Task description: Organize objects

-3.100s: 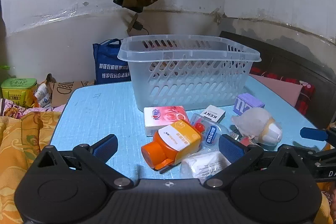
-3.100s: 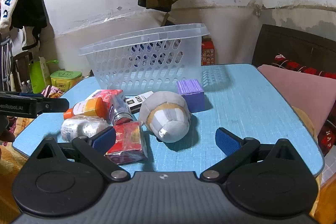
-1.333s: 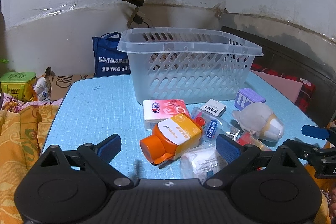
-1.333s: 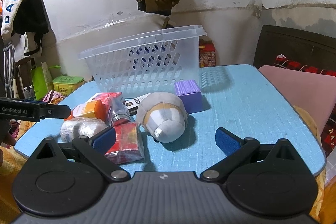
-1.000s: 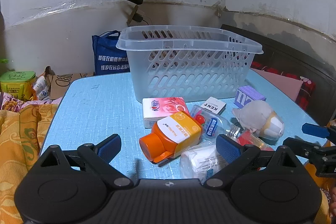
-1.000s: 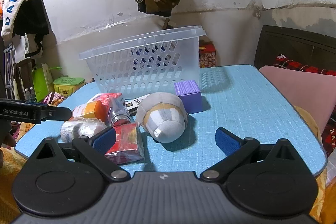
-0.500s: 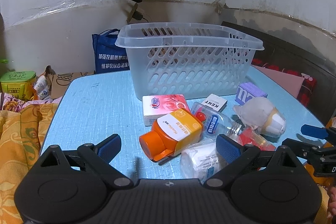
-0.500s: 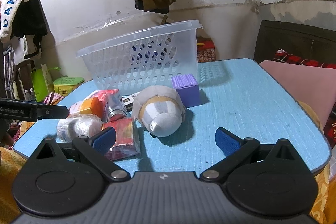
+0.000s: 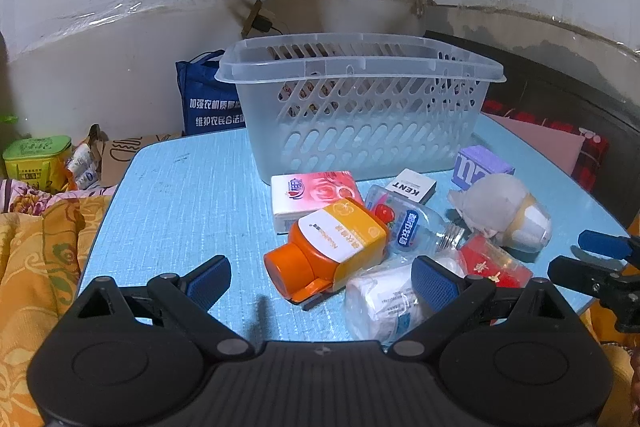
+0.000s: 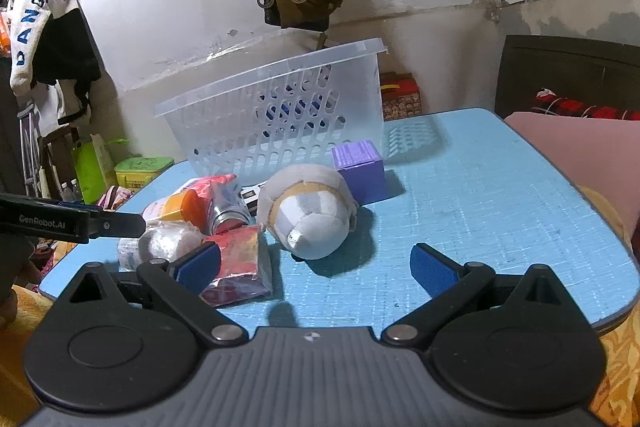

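Nothing appears sorted yet: the basket [image 9: 360, 115] near the tabletop's [image 9: 180, 195] far edge looks empty, while the orange bottle [image 9: 328, 247], plush toy [image 10: 308, 215] and other items lie heaped before it. Left claw [image 9: 320, 277] and right claw [image 10: 316, 263] both gape wide, holding nothing.

My left gripper [image 9: 320, 281] and right gripper [image 10: 316, 265] are both black plastic, with ribbed grey bodies, round discs and silver screws. My fingers [image 9: 210, 277] have blue ribbed pads. White "GenRobot.AI" letters stand on one side.
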`<state>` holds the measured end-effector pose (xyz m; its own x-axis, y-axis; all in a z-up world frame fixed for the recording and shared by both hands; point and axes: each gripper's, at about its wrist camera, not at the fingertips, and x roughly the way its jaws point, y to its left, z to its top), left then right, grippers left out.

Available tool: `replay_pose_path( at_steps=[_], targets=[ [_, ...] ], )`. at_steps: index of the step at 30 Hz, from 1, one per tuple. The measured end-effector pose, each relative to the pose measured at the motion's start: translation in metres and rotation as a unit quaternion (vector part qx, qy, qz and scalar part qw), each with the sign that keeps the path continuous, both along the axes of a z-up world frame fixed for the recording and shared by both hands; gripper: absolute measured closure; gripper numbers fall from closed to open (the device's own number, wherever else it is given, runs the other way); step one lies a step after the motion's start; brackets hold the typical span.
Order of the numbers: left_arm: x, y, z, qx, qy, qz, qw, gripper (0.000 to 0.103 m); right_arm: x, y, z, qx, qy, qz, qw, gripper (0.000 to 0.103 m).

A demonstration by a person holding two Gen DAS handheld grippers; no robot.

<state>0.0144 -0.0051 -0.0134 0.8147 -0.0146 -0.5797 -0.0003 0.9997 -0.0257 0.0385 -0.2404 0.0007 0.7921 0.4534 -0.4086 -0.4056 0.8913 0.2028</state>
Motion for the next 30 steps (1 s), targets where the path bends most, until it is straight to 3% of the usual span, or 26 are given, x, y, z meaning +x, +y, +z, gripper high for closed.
replay_pose_path(
  at_steps=[13,17,20,24,27,29,30],
  targets=[
    [0.005,0.004,0.011,0.009,-0.01,0.005,0.9999,0.004,0.016,-0.006,0.001,0.025,-0.019,0.016,0.999,0.0],
    [0.009,0.009,0.036,0.03,-0.051,0.02,0.9981,0.004,0.027,-0.009,0.007,0.037,-0.012,0.027,0.999,0.0],
    [0.018,0.022,0.065,0.031,-0.092,0.039,0.9946,0.004,0.03,-0.013,0.017,0.038,-0.032,0.022,0.999,0.0],
    [0.064,0.044,0.091,0.03,-0.107,0.071,0.9913,0.004,0.034,-0.016,0.028,0.026,-0.05,-0.001,0.998,0.0],
    [0.113,0.064,0.094,0.019,-0.085,0.105,0.9907,0.025,0.033,-0.015,0.027,0.027,-0.05,0.0,0.998,0.0],
    [0.142,0.074,0.089,0.012,-0.051,0.119,0.9915,0.048,0.031,-0.013,0.024,0.023,-0.047,0.004,0.999,0.0],
    [0.152,0.075,0.086,0.011,-0.038,0.117,0.9923,0.051,0.031,-0.011,0.023,0.02,-0.045,0.004,0.999,0.0]
  ],
)
